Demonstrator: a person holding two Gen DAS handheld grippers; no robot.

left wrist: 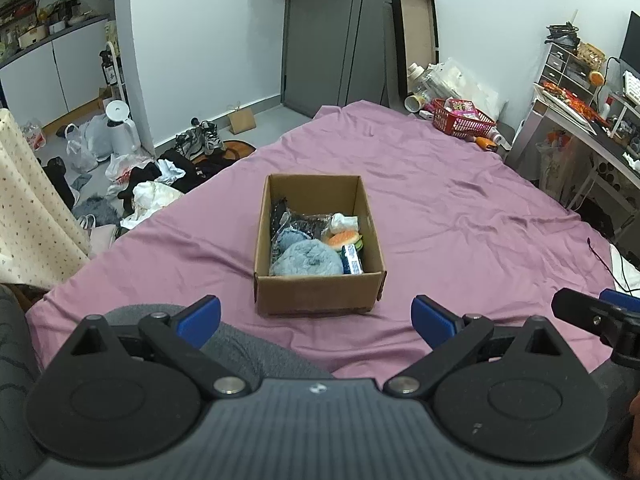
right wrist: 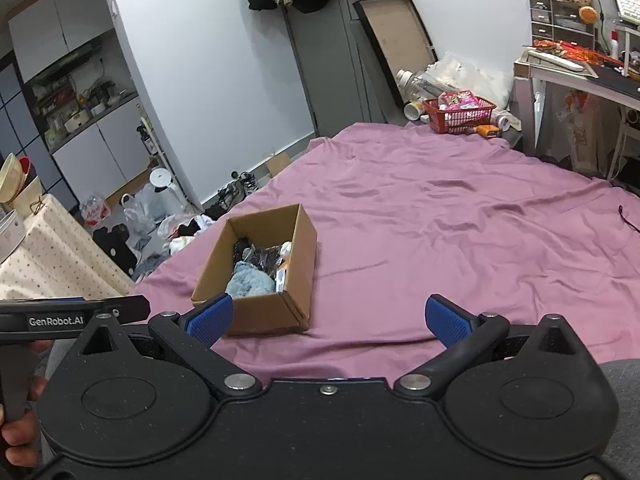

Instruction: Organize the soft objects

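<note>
An open cardboard box [left wrist: 320, 294] sits on the purple bedsheet [left wrist: 460, 216]. Inside it lie a fluffy light-blue cloth [left wrist: 308, 261], a dark bagged item [left wrist: 298, 220], a white roll [left wrist: 344, 222], an orange plush burger [left wrist: 342, 239] and a small blue-and-white pack [left wrist: 353, 260]. My left gripper [left wrist: 316, 320] is open, just short of the box's near wall, with nothing between its blue pads. The right wrist view has the same box [right wrist: 276, 312] to the left, and my right gripper [right wrist: 329, 322] is open and empty beside its near right corner.
A red basket [left wrist: 460, 120] with packets stands at the bed's far right corner. Clothes, bags and shoes [left wrist: 168, 168] litter the floor to the left. A desk [left wrist: 592, 120] lines the right side. A person's grey-clad leg [left wrist: 248, 344] lies under the left gripper.
</note>
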